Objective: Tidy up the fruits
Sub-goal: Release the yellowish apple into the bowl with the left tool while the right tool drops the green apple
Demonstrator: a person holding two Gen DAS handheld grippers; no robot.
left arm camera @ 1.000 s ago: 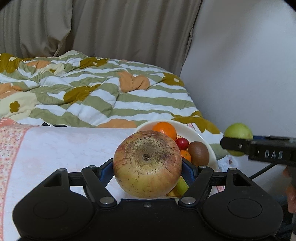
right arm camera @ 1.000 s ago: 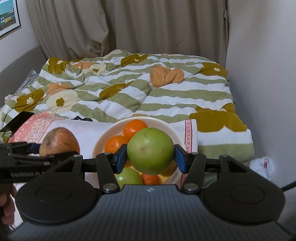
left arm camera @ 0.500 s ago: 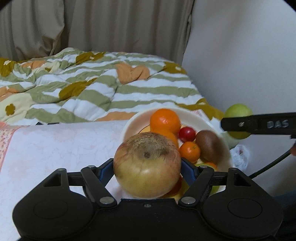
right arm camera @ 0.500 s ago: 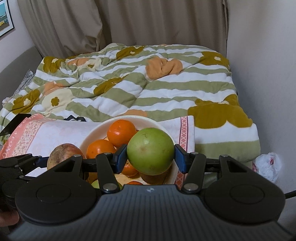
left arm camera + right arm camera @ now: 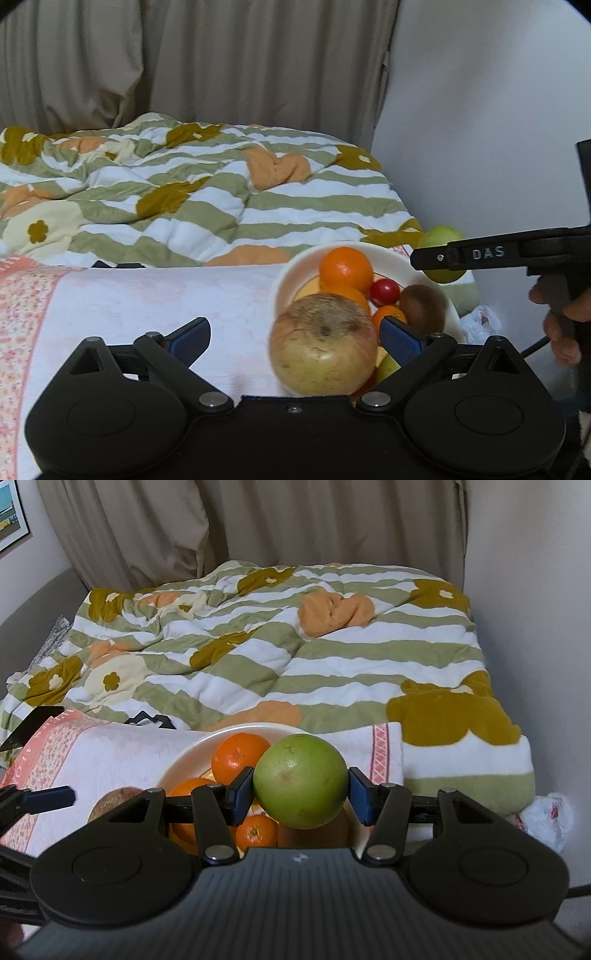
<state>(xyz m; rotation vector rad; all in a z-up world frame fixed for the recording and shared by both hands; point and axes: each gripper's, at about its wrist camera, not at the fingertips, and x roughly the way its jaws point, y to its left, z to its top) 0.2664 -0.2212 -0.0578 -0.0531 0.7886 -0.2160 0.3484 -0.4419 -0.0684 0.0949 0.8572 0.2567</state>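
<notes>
The left hand-held gripper (image 5: 293,338) at the lower centre of its frame has just been opening, its blue pads (image 5: 190,334) wide apart and off the apple, while the right hand-held gripper (image 5: 301,790) clamps a green fruit, a hand (image 5: 563,325) at the right edge gripping its handle.

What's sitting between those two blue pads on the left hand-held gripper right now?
A yellowish-red apple, seen in the left wrist view. The left hand-held gripper has just been opening; the apple sits near the right pad, clear of the left one, by the white bowl.

The left gripper (image 5: 293,338) has just been opening wide, and the big apple (image 5: 323,356) sits loose by the bowl (image 5: 291,275).
</notes>
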